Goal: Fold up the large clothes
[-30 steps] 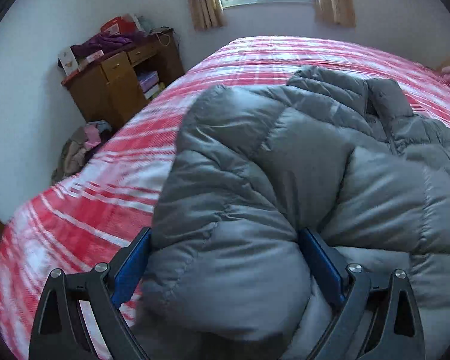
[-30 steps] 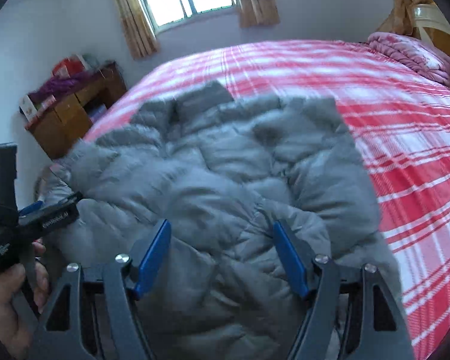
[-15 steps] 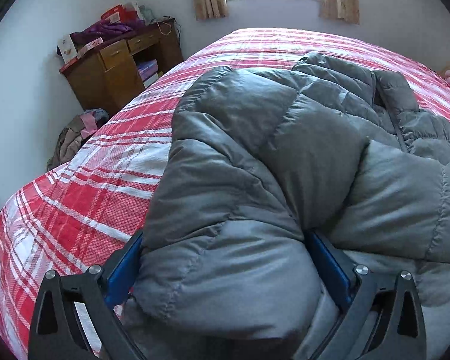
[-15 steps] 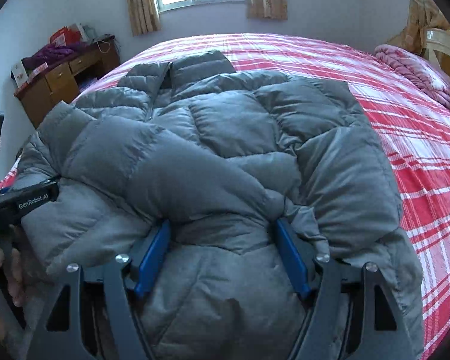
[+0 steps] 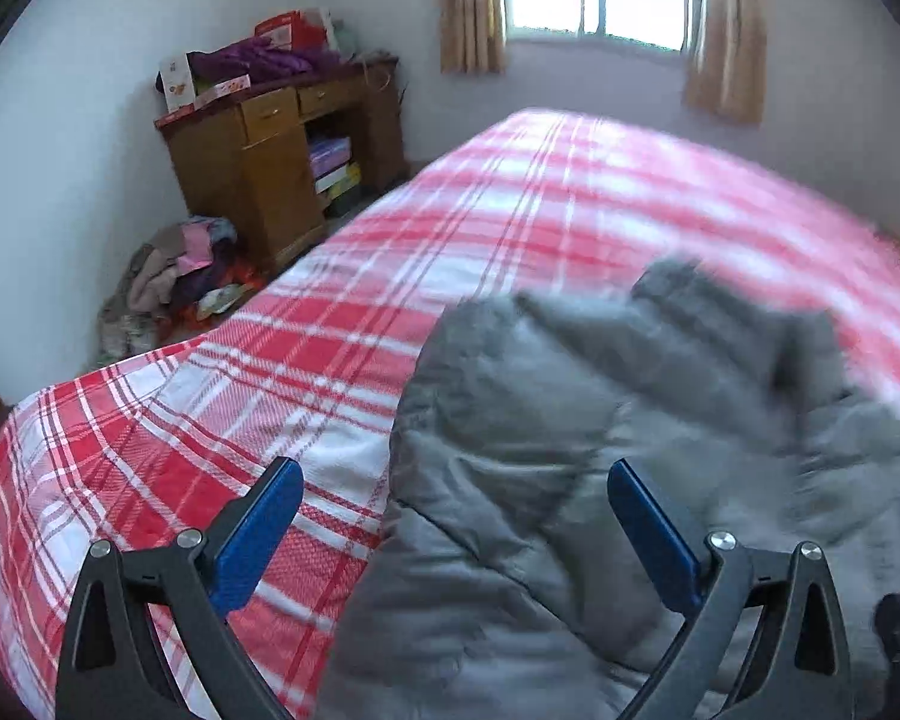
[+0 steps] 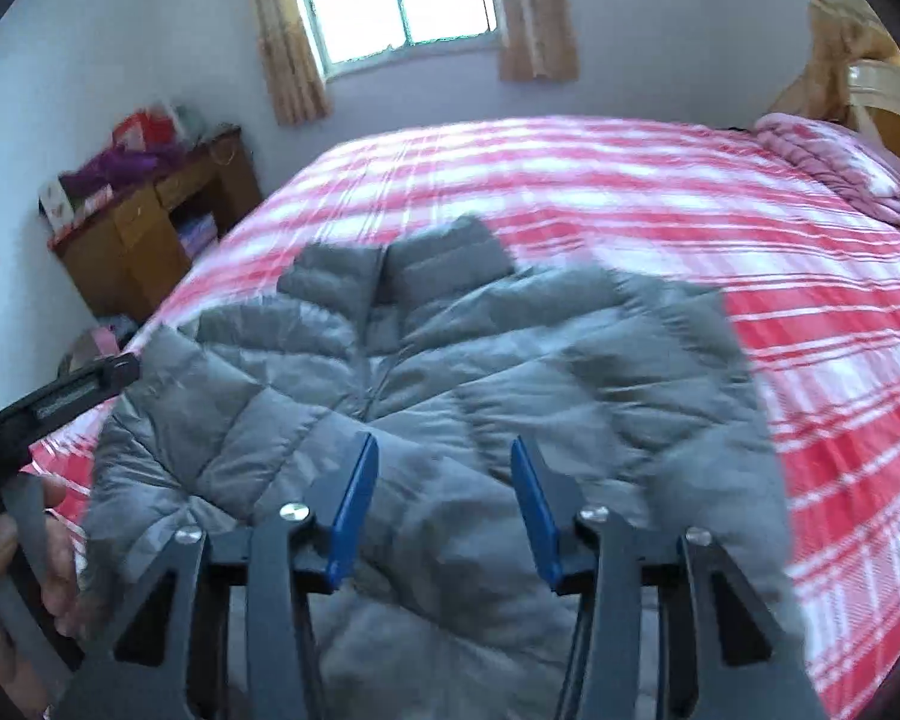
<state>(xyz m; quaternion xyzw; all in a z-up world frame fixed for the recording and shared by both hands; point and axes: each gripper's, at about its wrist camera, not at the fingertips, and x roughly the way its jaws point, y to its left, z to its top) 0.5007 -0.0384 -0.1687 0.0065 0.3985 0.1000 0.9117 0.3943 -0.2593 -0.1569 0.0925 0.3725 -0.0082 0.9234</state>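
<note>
A grey puffer jacket (image 6: 480, 372) lies spread on the red plaid bed (image 6: 750, 210), collar toward the window. In the left wrist view its left edge (image 5: 570, 450) runs between my fingers. My left gripper (image 5: 450, 498) hovers above that edge, wide open, one pad over the bedspread and the other over the jacket, holding nothing. My right gripper (image 6: 444, 480) hangs over the jacket's lower middle. Its jaws are closing and the pads do not press on the fabric below. A hand (image 6: 6, 546) holding the left tool shows at the left edge of the right wrist view.
A wooden desk (image 5: 270, 150) piled with boxes and clothes stands against the wall left of the bed. A heap of clothes (image 5: 174, 282) lies on the floor beside it. A pink blanket (image 6: 840, 168) sits at the bed's far right, below a headboard.
The folded jacket part that filled my left jaws has dropped out and lies flat. Both grippers have drawn back and up from the jacket. The right jaws have narrowed.
</note>
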